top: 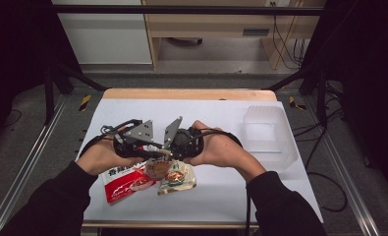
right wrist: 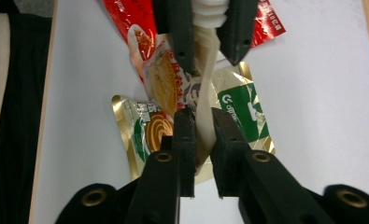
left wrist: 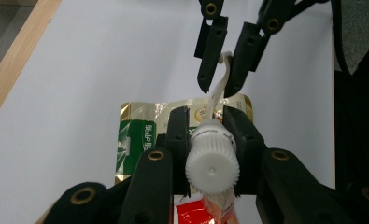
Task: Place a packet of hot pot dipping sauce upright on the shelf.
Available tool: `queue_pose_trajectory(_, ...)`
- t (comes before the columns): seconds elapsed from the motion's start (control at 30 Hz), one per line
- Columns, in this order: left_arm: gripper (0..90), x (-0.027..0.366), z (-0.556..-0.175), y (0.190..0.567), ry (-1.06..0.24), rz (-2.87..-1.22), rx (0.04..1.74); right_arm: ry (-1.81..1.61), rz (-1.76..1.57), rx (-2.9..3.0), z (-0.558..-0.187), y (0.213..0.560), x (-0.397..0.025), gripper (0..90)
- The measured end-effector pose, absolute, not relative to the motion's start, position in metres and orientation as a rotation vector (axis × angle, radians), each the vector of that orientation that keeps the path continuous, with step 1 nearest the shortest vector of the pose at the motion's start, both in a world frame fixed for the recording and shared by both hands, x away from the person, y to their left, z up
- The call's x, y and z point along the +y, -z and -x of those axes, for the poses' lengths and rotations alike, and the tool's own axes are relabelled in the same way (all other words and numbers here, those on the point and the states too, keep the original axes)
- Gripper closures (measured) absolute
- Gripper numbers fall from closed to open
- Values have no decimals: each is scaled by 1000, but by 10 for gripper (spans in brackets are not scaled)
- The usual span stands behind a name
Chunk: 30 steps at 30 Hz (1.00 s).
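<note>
Spouted pouch (right wrist: 205, 116) held above the desk (top: 221, 118), strung between the two grippers near the desk's middle front. Its long axis runs gripper to gripper, roughly side to side in the high view. The white ribbed cap (left wrist: 213, 161) end points toward the left gripper; the flat pouch end points toward the right.

Left gripper (left wrist: 208, 135): jaws closed around the ribbed cap, cap face toward the camera. Right gripper (right wrist: 200, 123): jaws pinched on the pale edge of the pouch, which twists between the two grips.

Lying flat on the white desk directly below: a red packet (top: 125, 183) on the left and a green-and-gold packet (top: 179, 181) just beside it on the right, edges touching or overlapping; cannot tell which.

Clear plastic container (top: 269, 132) sits at the right rear of the desk, well apart from the hands; its contents cannot be made out.

Left hand (top: 103, 155) and right hand (top: 221, 147) face each other, knuckles up, grippers pointed inward and nearly meeting. Both forearms in dark sleeves (top: 49, 206) come in from the bottom corners, angled toward the centre.
</note>
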<state>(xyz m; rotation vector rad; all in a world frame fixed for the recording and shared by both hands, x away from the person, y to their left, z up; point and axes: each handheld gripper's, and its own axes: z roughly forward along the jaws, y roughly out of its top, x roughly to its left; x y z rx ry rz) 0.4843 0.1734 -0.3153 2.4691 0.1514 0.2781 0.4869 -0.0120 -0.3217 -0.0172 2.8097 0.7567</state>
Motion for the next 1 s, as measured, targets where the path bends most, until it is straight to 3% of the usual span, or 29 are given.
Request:
queue_pose_trajectory(0.27, 728, 174, -486, 316, -271, -2463, 164, -716, -37, 2790, -488, 317, -11, 890)
queue_pose_trajectory(1.0, 708, 175, -489, 322, -283, -2421, 166, -695, -78, 2795, -487, 306, -14, 900)
